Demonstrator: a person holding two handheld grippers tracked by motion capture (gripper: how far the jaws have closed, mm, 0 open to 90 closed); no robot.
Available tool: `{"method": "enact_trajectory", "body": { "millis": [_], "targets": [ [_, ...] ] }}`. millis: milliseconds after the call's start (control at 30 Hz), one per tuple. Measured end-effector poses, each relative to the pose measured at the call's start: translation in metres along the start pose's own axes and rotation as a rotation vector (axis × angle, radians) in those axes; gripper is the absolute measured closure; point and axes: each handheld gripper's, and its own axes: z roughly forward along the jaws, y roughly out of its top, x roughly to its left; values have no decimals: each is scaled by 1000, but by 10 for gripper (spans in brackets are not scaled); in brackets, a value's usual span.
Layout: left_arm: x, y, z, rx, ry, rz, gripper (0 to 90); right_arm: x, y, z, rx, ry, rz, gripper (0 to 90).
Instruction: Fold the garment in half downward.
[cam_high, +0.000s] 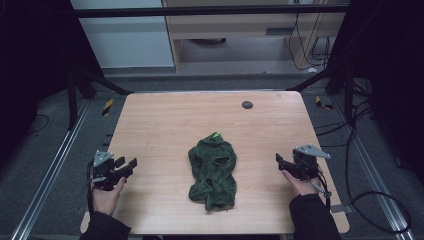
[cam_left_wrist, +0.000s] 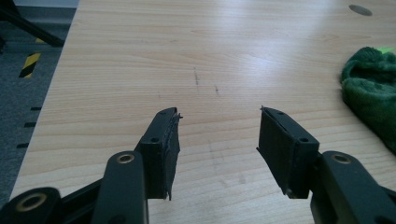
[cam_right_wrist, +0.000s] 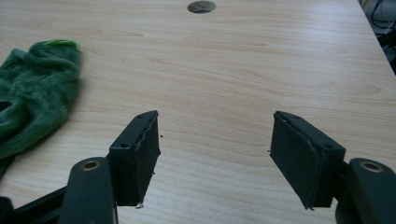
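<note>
Grey floor and dark frames surround our wooden bench (cam_high: 165, 125), and we take the green cloth (cam_high: 212, 170) as our landmark. From the high view, this cloth lies crumpled in the middle of the bench, nearer to our side. Our left gripper (cam_high: 131, 165) rests well apart to the left of the cloth, and our right gripper (cam_high: 278, 159) well apart to the right of it. Both are empty. A small dark round disc (cam_high: 247, 104) sits beyond the cloth, far from it.

From the left gripper view, our left gripper (cam_left_wrist: 219, 121) has its jaws spread wide over bare wood, and the green cloth (cam_left_wrist: 371, 88) shows at the right edge, not touched.

From the right gripper view, our right gripper (cam_right_wrist: 215, 126) is also spread wide with nothing between the jaws, and the green cloth (cam_right_wrist: 35, 93) lies to the left, apart from it.

We judge that the work is only at its beginning: the approach. The next move calls for both grippers to come inward to the cloth and pinch its edges. We see no container on the bench.
</note>
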Motion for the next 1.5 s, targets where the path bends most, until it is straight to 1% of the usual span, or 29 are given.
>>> {"method": "enact_trajectory", "body": {
  "millis": [33, 133, 200, 233, 267, 300, 333, 367, 400, 433, 467, 500, 567, 667, 700, 733, 767, 833, 867, 933, 1000, 1100, 1167, 1200, 1267, 1333, 1367, 1400, 1500],
  "targets": [
    [0, 0, 0, 0, 0, 0, 472, 0, 0, 0, 0, 0, 0, 327],
    [-7, 5, 5, 11, -12, 27, 470, 1, 1, 2, 8, 23, 2, 326],
    [-8, 8, 7, 14, -15, 32, 467, 2, 3, 4, 18, 22, -1, 327],
    [-9, 11, 8, 11, -22, 38, 463, 3, 4, 5, 18, 23, -7, 327],
    [-12, 16, 11, 10, -26, 47, 445, 4, 8, 7, 29, 25, -28, 327],
    [-12, 16, 11, 10, -26, 47, 432, 4, 8, 7, 29, 25, -28, 327],
    [-14, 24, 13, -4, -38, 52, 423, 7, 14, 6, 18, 38, -33, 334],
    [-14, 24, 13, -4, -38, 52, 418, 7, 14, 6, 18, 38, -33, 334],
    [-18, 31, 15, -14, -43, 60, 412, 10, 20, 6, 16, 56, -48, 335],
    [-18, 31, 15, -14, -43, 60, 407, 10, 20, 6, 16, 56, -48, 335],
    [-20, 36, 18, -34, -53, 65, 399, 11, 26, 7, 11, 54, -61, 336],
    [-20, 36, 18, -34, -53, 65, 391, 12, 28, 7, 9, 57, -60, 337],
    [-25, 42, 22, -52, -50, 93, 384, 12, 31, 9, 4, 57, -60, 338],
    [-31, 48, 28, -48, -60, 117, 368, 17, 41, 14, -8, 72, -54, 349],
    [-35, 52, 33, -42, -70, 137, 362, 18, 44, 15, -14, 72, -58, 350],
    [-37, 54, 35, -42, -73, 145, 357, 19, 47, 16, -17, 74, -61, 351],
    [-37, 54, 35, -42, -73, 145, 354, 19, 47, 16, -17, 74, -61, 351],
    [-41, 60, 40, -36, -82, 156, 344, 22, 52, 18, -24, 79, -61, 358],
    [-44, 65, 44, -35, -102, 153, 344, 25, 58, 20, -33, 75, -69, 367],
    [-47, 69, 48, -44, -126, 154, 341, 27, 62, 22, -40, 68, -71, 373],
    [-50, 71, 50, -46, -130, 157, 341, 29, 64, 24, -45, 67, -73, 377],
    [-60, 79, 58, -39, -129, 190, 346, 34, 70, 31, -48, 76, -75, 389],
    [-62, 80, 60, -30, -135, 195, 347, 35, 72, 33, -44, 77, -81, 391],
    [-67, 83, 63, -25, -139, 201, 346, 38, 74, 36, -49, 78, -84, 396],
    [-69, 83, 65, -27, -146, 200, 347, 40, 76, 38, -48, 89, -82, 399],
    [-75, 85, 71, -24, -152, 213, 348, 43, 78, 40, -50, 88, -85, 402],
    [-75, 85, 71, -24, -152, 213, 349, 43, 78, 40, -50, 88, -85, 402],
    [-79, 85, 73, -31, -167, 209, 355, 45, 80, 43, -56, 93, -85, 404],
    [-86, 84, 78, -25, -183, 219, 359, 48, 82, 45, -57, 102, -88, 405]
  ]
}}
